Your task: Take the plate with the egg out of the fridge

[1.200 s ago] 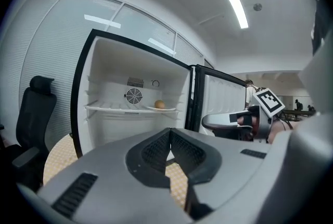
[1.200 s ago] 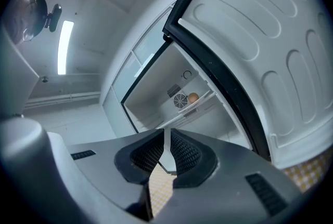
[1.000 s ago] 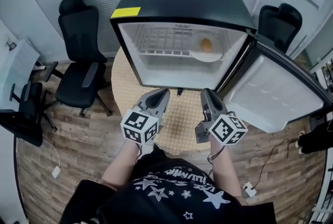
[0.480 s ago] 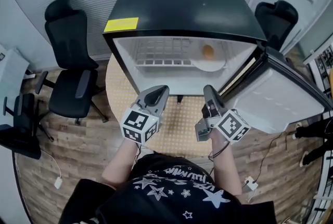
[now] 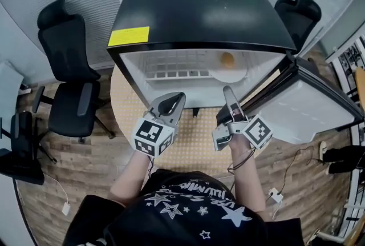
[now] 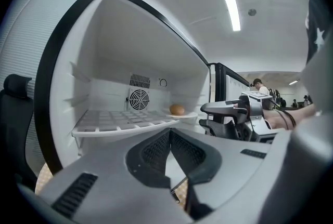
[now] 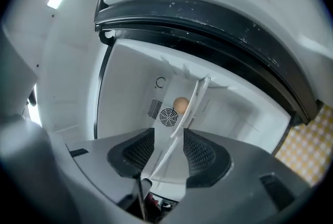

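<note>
The black fridge (image 5: 199, 8) stands open. On the right end of its white wire shelf (image 5: 171, 71) sits a white plate (image 5: 232, 75) with a brown egg (image 5: 227, 58). The left gripper view shows the egg (image 6: 177, 109) far in on the shelf. My left gripper (image 5: 174, 100) hovers before the fridge's lower opening, shut and empty (image 6: 169, 133). My right gripper (image 5: 228, 92), rolled on its side, is just in front of the plate. Its jaws have just been opening and hold nothing (image 7: 167, 137). The plate's rim (image 7: 196, 97) and the egg (image 7: 180, 104) line up with the gap, further in.
The fridge door (image 5: 302, 113) hangs open to the right, close to my right gripper. The fridge stands on a round table with a yellow checked top (image 5: 194, 139). Black office chairs (image 5: 71, 76) (image 5: 296, 16) flank it. Cables lie on the wooden floor (image 5: 285, 182).
Both grippers have moved closer to the fridge opening. The right gripper has rolled onto its side and its jaws have opened. The left gripper stays shut.
</note>
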`<act>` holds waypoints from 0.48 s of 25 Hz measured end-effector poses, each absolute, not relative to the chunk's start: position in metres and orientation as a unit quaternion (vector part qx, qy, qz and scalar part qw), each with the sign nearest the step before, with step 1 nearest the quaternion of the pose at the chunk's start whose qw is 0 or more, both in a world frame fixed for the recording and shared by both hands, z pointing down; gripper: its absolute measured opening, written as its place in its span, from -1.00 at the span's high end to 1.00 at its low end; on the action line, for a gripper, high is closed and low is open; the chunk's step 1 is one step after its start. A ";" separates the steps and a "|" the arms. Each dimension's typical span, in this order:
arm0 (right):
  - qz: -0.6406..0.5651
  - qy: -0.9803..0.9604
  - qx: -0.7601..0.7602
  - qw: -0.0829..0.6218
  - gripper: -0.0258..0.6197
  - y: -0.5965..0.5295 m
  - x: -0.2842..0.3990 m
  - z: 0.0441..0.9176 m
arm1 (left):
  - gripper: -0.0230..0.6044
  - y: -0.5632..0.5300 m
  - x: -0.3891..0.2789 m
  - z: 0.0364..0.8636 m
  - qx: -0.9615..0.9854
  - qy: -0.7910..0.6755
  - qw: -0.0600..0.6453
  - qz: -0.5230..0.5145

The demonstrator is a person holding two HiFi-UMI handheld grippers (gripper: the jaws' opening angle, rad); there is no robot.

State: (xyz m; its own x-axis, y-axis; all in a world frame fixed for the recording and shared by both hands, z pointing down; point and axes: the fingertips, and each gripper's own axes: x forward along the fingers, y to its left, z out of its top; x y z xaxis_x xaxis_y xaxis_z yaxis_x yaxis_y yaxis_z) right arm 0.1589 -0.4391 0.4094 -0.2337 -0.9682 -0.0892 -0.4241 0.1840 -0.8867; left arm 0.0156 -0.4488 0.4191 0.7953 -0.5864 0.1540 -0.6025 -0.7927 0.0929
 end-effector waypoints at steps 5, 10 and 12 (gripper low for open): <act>-0.402 0.655 -0.506 0.392 0.29 -0.452 0.168 0.411 | 0.90 -0.458 0.017 0.423 0.947 -0.307 0.072 0.058; -0.413 0.636 -0.513 0.402 0.27 -0.464 0.172 0.415 | 0.90 -0.465 0.014 0.426 0.947 -0.309 0.058 0.071; -0.417 0.628 -0.514 0.408 0.27 -0.469 0.175 0.418 | 0.90 -0.466 0.014 0.427 0.947 -0.308 0.052 0.073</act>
